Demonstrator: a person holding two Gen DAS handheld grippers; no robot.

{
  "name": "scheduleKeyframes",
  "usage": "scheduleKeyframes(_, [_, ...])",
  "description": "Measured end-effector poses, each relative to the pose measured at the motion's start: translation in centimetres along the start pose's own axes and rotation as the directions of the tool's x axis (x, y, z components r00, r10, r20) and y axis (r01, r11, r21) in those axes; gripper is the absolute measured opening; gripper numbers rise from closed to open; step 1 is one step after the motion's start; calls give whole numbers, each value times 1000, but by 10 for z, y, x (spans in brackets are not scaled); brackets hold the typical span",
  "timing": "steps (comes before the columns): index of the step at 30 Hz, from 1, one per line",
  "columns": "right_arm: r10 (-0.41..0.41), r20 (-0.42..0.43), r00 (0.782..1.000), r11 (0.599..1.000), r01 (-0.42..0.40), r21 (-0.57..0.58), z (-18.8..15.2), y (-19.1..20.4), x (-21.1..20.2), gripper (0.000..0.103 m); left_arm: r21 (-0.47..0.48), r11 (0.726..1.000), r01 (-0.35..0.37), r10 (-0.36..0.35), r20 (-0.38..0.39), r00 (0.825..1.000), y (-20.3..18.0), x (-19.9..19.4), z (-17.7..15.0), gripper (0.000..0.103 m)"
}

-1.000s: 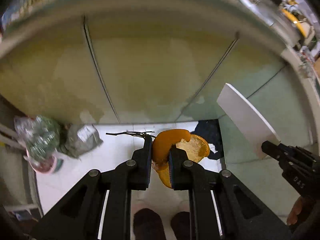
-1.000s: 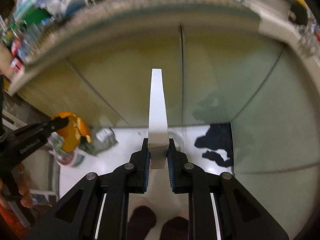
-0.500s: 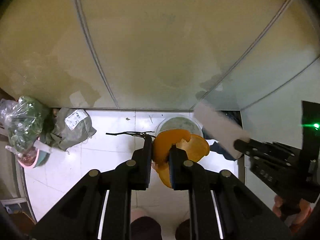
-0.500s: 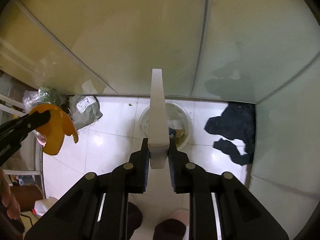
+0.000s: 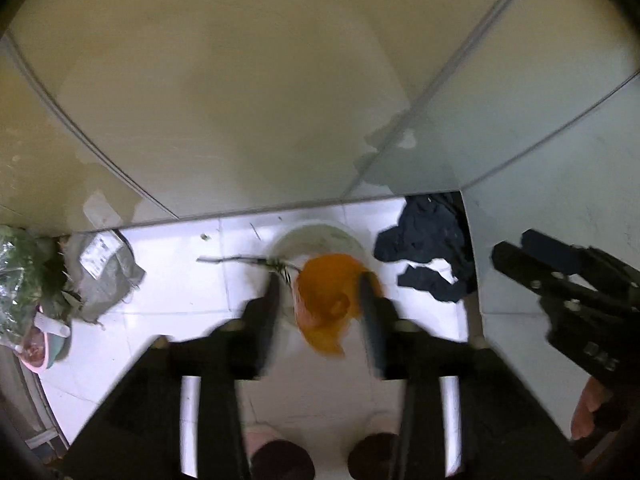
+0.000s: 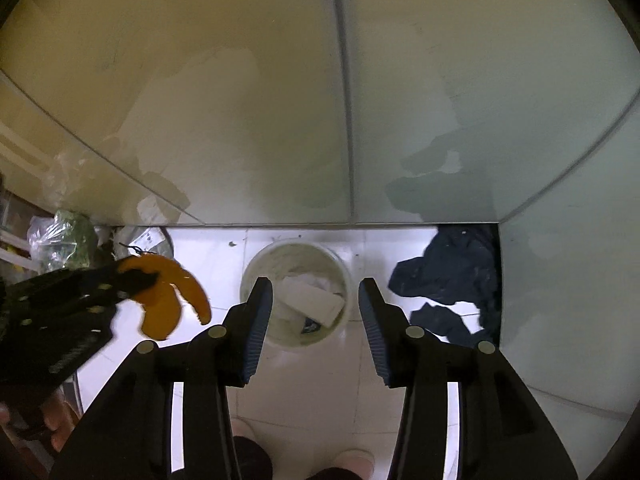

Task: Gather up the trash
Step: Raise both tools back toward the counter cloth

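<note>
L gripper [image 5: 320, 300] jaws opening, orange peel [image 5: 326, 304] loose btwn them, frame centre. R gripper [image 6: 316, 304] jaws opening, empty, over bin [image 6: 296, 300] w/ white box [image 6: 312, 300] inside.

Dim, yellowish indoor light; fisheye curvature and dark vignette at every corner.
Motion blur smears the left gripper [image 5: 320, 300] and orange peel [image 5: 326, 300]; the right-wrist view is sharper. Glare bleaches the white floor tiles [image 6: 224, 252]; cabinet panels [image 6: 260, 100] carry soft shadows.
</note>
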State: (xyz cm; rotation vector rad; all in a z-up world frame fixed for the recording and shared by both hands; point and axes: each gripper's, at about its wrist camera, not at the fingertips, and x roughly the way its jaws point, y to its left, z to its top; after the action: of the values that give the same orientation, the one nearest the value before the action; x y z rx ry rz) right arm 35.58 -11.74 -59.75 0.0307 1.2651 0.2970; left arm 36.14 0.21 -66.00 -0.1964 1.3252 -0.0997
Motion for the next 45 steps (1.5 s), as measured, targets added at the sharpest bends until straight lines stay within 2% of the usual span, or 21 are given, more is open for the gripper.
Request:
scheduleKeyframes(5, [-22, 14, 1000, 1000, 22, 13, 4, -8, -26, 48, -1, 1000, 5, -5, -35, 999, -9, -12, 3, 53])
scheduleKeyframes(8, [-15, 13, 1000, 1000, 15, 22, 6, -7, -43, 48, -6, 1000, -2, 2, -33, 999, -12, -35, 4, 53])
scheduleKeyframes(11, [-6, 21, 1000, 1000, 5, 29, 10, -3, -66, 48, -5, 1000, -5, 5, -16, 1000, -15, -73, 6, 53])
scheduleKeyframes(20, [5, 103, 995, 1000, -5, 4, 31, 35, -192, 48, 29, 999, -22, 20, 95, 995, -35, -228, 17, 53])
scheduleKeyframes(25, [-4, 169, 986, 1000, 5, -3, 42, 59, -267, 48, 66, 997, -25, 12, 192, 981, -44, -331, 23, 53])
scheduleKeyframes(30, [-25, 271, 962, 1000, 27, -2, 50, 81, -352, 48, 114, 992, -45, 7, 316, 949, -44, -426, 29, 53])
scheduleKeyframes(33, [-47, 336, 941, 999, 49, 4, 53, 97, -397, 48, 142, 989, -43, -18, 401, 916, -41, -484, 30, 53])
scheduleKeyframes(34, [-55, 370, 928, 998, 55, 9, 53, 103, -416, 48, 150, 988, -45, -23, 425, 905, -41, -496, 31, 53])
scheduleKeyframes(37, [-64, 448, 892, 998, 61, 20, 53, 116, -455, 49, 174, 983, -57, -41, 513, 857, -37, -546, 29, 58])
scheduleKeyframes(38, [-66, 466, 883, 998, 63, 21, 54, 117, -464, 50, 179, 982, -63, -46, 547, 836, -37, -562, 29, 59])
scheduleKeyframes(41, [-84, 545, 834, 996, 80, 32, 54, 128, -495, 55, 185, 980, -67, -62, 617, 785, -41, -598, 34, 66])
scheduleKeyframes(42, [-89, 573, 815, 996, 85, 34, 55, 130, -505, 56, 186, 980, -65, -68, 628, 775, -40, -606, 34, 69])
scheduleKeyframes(44, [-98, 605, 790, 995, 93, 39, 58, 135, -516, 58, 181, 982, -61, -75, 655, 752, -39, -621, 40, 80])
scheduleKeyframes(45, [-100, 622, 777, 995, 94, 42, 62, 136, -522, 60, 177, 983, -57, -77, 666, 742, -38, -625, 42, 90])
